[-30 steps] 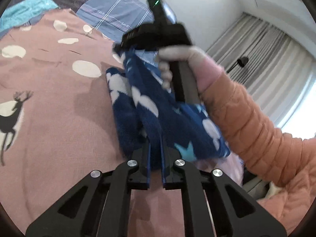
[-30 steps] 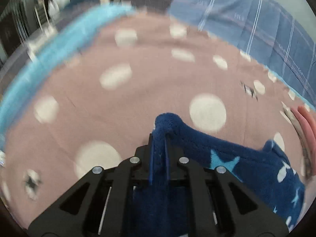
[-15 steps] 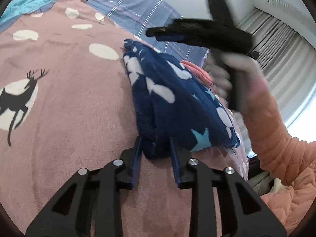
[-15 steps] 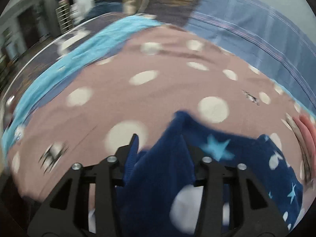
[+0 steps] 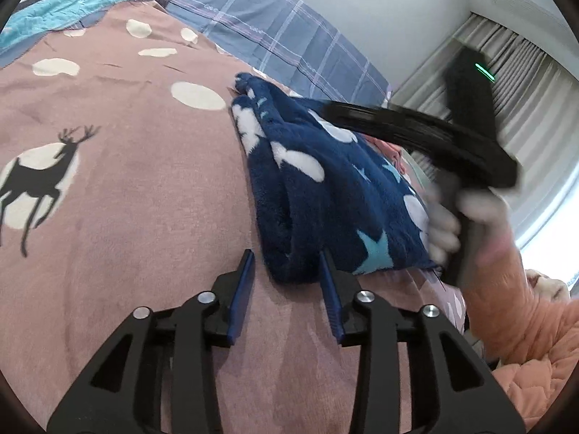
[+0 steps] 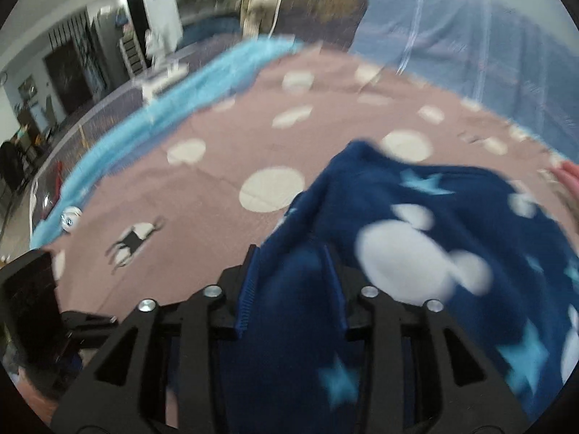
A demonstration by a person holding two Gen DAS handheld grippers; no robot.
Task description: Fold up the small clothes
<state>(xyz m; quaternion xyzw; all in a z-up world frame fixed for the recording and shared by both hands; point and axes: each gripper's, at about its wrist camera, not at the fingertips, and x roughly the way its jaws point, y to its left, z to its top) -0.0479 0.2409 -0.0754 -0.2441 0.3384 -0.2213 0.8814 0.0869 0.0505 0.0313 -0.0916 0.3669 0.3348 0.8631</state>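
**Helper:** Pink bedspread (image 5: 152, 195) with white dots and a deer print is lying under everything, then. Where is the piece sitting?

**Me:** The navy fleece garment (image 5: 325, 195) is lying folded on that spread, toward its right side, with a checked blue sheet (image 5: 289, 43) behind it and curtains (image 5: 524, 83) off to the right.

**Helper:** And your jaws?

**Me:** My left gripper (image 5: 286, 275) is standing partly parted; its jaws have just been opening, and the near fold of the fleece is sitting just ahead of the tips, no longer pinched. My right gripper (image 6: 289, 282) is also part-way parted, having just been opening too. Thick fleece is bulging between its fingers, though blur is keeping me from telling whether the pads are touching it. I'm judging it released.

**Helper:** How is it going to handle?

**Me:** I'm reading it as light, plush and floppy, with no stiffness at all. The folded layers are looking springy, so I'm expecting them to puff apart once let go. Nothing fragile, hardly slippery.

**Helper:** Where are you taking hold next?

**Me:** I'm favouring the doubled edge nearest my left tips, pinching every layer together rather than the top one alone.
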